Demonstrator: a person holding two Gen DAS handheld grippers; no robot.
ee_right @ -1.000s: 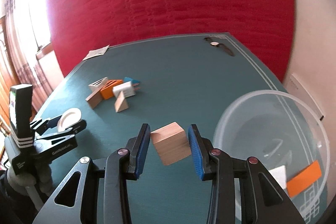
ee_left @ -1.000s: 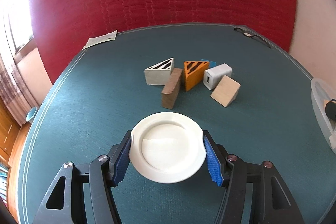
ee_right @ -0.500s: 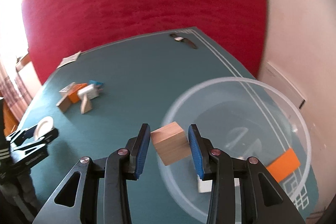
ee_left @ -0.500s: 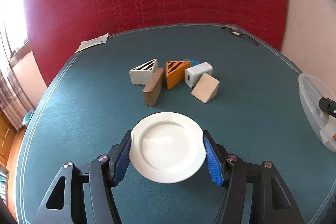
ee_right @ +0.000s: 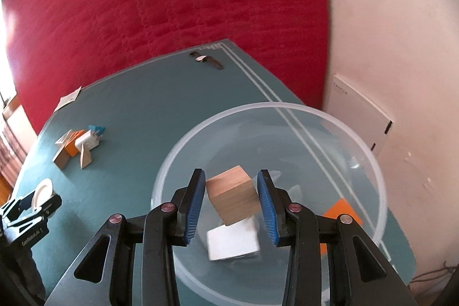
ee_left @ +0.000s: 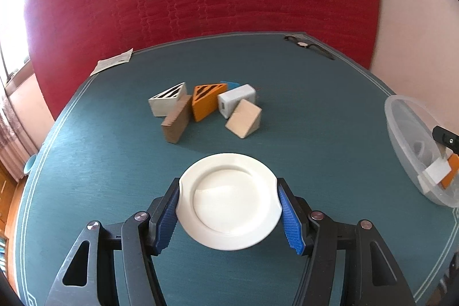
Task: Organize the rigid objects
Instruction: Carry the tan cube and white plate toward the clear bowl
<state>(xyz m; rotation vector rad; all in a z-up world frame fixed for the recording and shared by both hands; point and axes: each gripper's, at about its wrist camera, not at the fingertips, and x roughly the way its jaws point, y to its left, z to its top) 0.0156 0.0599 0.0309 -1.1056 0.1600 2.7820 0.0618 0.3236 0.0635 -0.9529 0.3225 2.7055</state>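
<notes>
My right gripper (ee_right: 231,204) is shut on a wooden cube (ee_right: 231,198) and holds it over the clear plastic bowl (ee_right: 373,162), which holds a white block (ee_right: 232,244) and an orange block (ee_right: 340,210). My left gripper (ee_left: 228,208) is shut on a small white plate (ee_left: 228,200) above the green table. A cluster of blocks lies beyond it: a white wedge (ee_left: 167,102), a brown block (ee_left: 176,124), an orange wedge (ee_left: 205,102), a white box (ee_left: 236,102), a wooden wedge (ee_left: 243,122). The bowl also shows at the right of the left wrist view (ee_left: 401,128).
A wristwatch (ee_left: 308,46) lies at the table's far corner and a paper slip (ee_left: 112,65) at the far left edge. A red quilted wall stands behind the table. A white panel (ee_right: 361,111) leans on the wall at the right.
My right gripper has carried the wooden cube rightward from beside the bowl to over its middle. My left gripper has kept the plate and drifted slightly; the block cluster sits further left in its view.
</notes>
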